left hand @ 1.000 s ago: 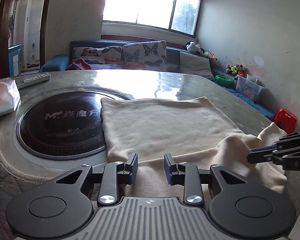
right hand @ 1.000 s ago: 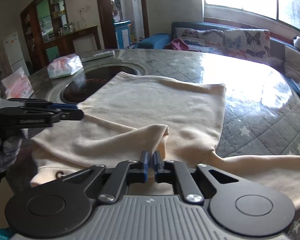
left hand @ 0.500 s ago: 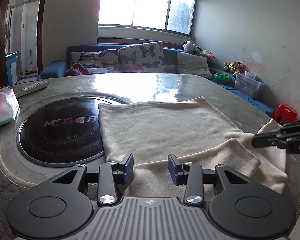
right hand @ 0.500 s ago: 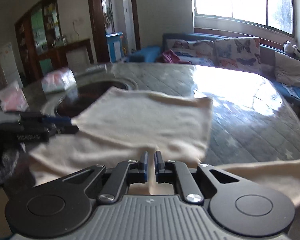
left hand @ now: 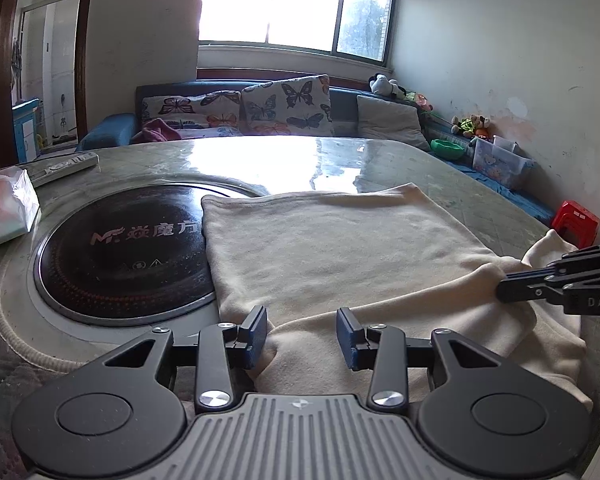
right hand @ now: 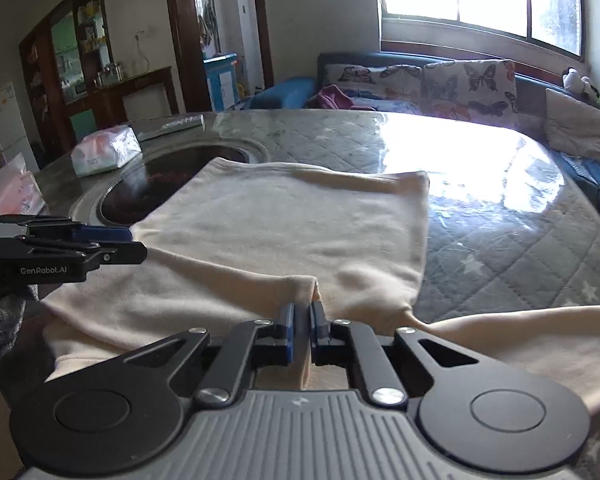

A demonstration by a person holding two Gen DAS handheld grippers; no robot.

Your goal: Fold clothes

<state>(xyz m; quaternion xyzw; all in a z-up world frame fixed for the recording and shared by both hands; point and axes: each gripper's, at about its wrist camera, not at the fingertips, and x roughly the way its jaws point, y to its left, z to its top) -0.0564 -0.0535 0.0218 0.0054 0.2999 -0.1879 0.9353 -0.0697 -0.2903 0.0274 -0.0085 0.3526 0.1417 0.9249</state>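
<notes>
— Cloth first: where does the cream, soft fleece garment (left hand: 340, 252) lie?

— Spread flat on the round, grey quilted table under its glossy clear cover (right hand: 500, 216), one corner lapping over the black round induction cooktop (left hand: 120, 248) sunk in the table's middle. A folded-over layer runs across its near edge.

— And your claws?

— My left gripper (left hand: 302, 334) hangs over that near edge with its blue-padded fingers (left hand: 256, 326) spread wide, nothing between them. My right gripper (right hand: 302, 322) is clamped on a raised fold of the cream fabric; the cloth stands pinched between the pads and trails down under them.

— Any containers about?

— A clear plastic storage bin (left hand: 500, 162) stands by the far wall, something inside it that I cannot make out, with a green bowl (left hand: 447, 149) just beside it. On the table, a white and pink plastic pack of tissues (right hand: 104, 152) lies near the cooktop's rim, and a grey remote control (left hand: 66, 164) lies beyond it.
</notes>
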